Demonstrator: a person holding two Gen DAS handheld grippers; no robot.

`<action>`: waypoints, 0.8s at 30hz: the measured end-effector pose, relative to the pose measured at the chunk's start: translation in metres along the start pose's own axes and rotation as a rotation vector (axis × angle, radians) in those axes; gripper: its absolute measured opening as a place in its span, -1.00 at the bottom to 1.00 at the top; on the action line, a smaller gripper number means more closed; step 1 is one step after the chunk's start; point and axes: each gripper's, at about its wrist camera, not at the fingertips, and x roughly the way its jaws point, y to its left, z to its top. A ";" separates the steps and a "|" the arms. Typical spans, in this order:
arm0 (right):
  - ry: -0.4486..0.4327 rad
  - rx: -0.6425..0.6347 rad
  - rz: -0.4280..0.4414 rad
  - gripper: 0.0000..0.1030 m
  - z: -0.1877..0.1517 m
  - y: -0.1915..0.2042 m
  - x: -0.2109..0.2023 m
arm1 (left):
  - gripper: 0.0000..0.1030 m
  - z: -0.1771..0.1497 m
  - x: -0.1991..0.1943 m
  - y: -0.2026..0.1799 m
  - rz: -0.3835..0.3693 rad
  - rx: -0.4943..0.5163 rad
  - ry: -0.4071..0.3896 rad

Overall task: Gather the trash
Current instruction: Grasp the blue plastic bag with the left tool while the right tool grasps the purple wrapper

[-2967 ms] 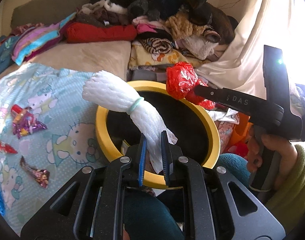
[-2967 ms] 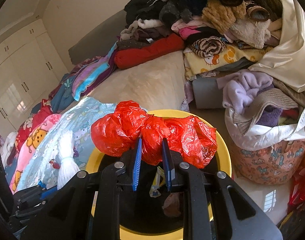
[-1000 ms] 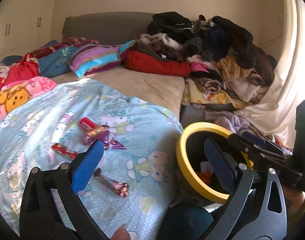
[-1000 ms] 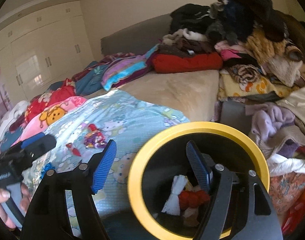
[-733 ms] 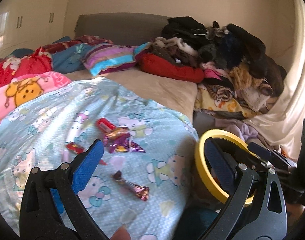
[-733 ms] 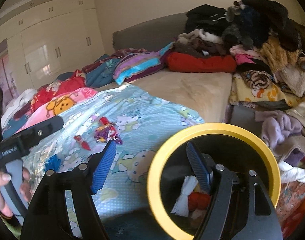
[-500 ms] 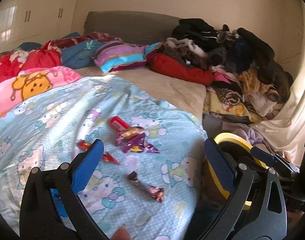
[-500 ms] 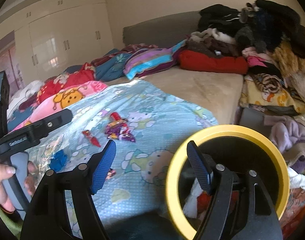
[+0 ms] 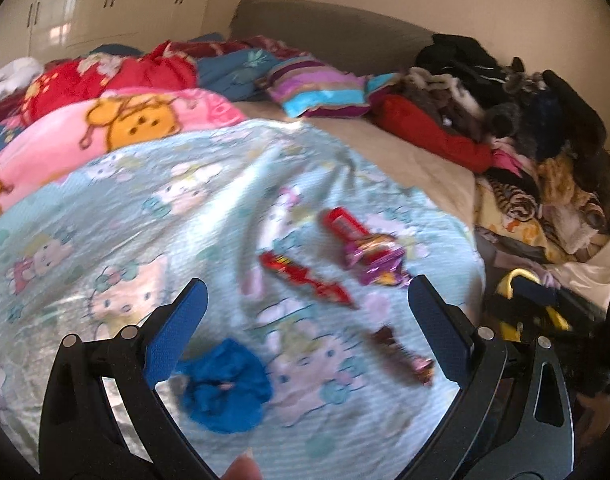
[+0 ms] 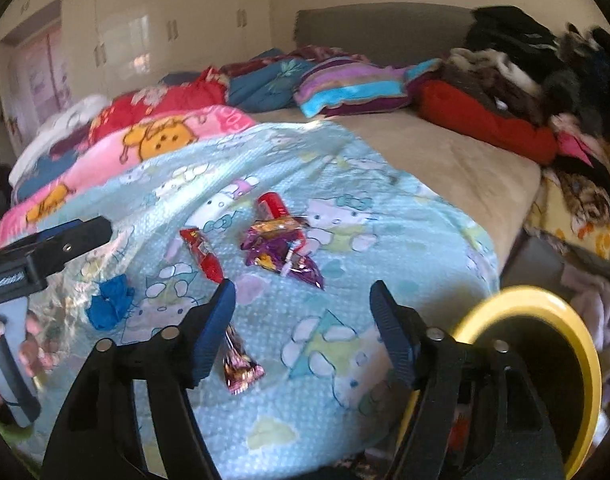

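Swinging from yellow bin (image 10: 585, 344) toward wrappers (image 10: 281, 252) on blanket (image 10: 385, 216); left gripper (image 9: 305, 320) wide, right gripper (image 10: 301, 320) narrowing (both empty); next pickup.

Yellow bin (image 10: 585, 344) cut off at right edge, brown wrapper (image 10: 241, 364) partly behind right tool's finger, left view motion-blurred

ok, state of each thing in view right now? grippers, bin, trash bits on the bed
left gripper: open, nothing between its fingers.
right gripper: open, has just been closing a little, nothing between its fingers.
yellow bin: upright beside the bed, mouth open.
blue crumpled scrap: lying loose on the blanket.
red wrapper: flat on the blanket.
purple wrapper: crumpled on the blanket.
dark candy wrapper: loose, near the blanket's front edge.
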 end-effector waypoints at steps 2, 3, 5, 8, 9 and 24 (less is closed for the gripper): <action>0.028 -0.022 0.005 0.18 0.005 0.005 0.016 | 0.79 -0.005 0.003 0.009 0.005 -0.012 0.018; 0.055 -0.034 0.003 0.14 0.008 0.006 0.028 | 0.79 -0.007 0.004 0.013 0.009 -0.016 0.024; 0.100 -0.049 -0.007 0.08 0.010 0.008 0.047 | 0.79 -0.012 0.007 0.022 0.013 -0.023 0.041; 0.172 -0.065 -0.030 -0.04 0.007 0.008 0.076 | 0.79 -0.021 0.010 0.033 0.015 -0.027 0.070; 0.191 -0.069 -0.042 -0.08 0.007 0.007 0.086 | 0.79 -0.025 0.011 0.036 0.016 -0.028 0.080; 0.236 -0.064 -0.074 -0.67 0.003 0.005 0.126 | 0.19 -0.058 0.033 0.050 0.032 -0.031 0.216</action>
